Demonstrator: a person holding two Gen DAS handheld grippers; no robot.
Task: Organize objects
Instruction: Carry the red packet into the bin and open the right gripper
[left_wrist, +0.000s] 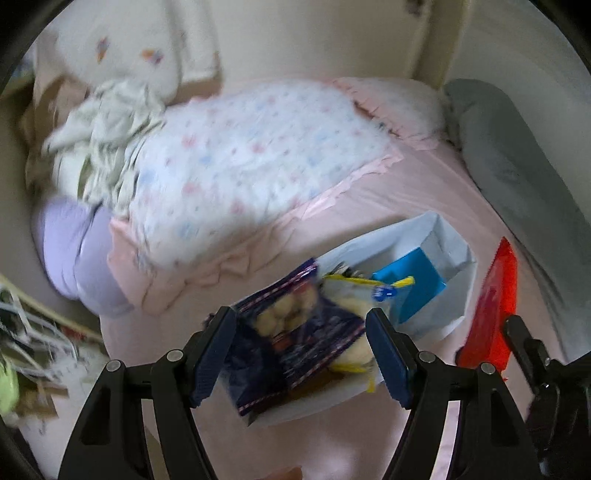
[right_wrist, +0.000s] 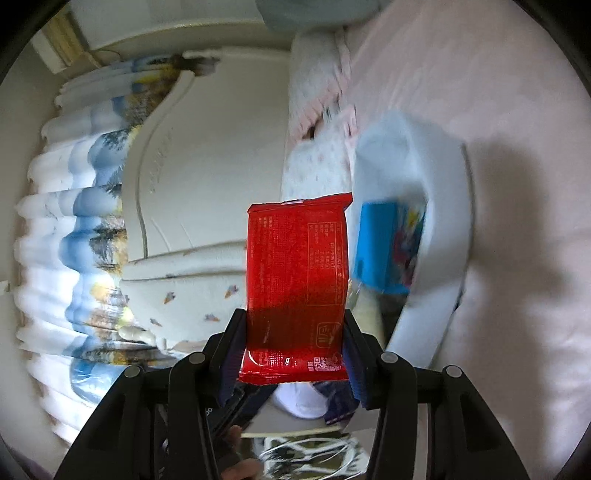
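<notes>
The right gripper (right_wrist: 295, 354) clamps the lower end of the red packet (right_wrist: 297, 280), which stands upright between its pads; to do this well, I judge, carry it level over the white bag (left_wrist: 454, 254) on the pink bed (left_wrist: 424, 184) before releasing; the packet is glossy, flat, printed with fine text. The left gripper (left_wrist: 301, 354) hangs half-open and empty above the navy snack bag (left_wrist: 314, 350); beyond lies the blue box (left_wrist: 421, 280) inside the white bag.
</notes>
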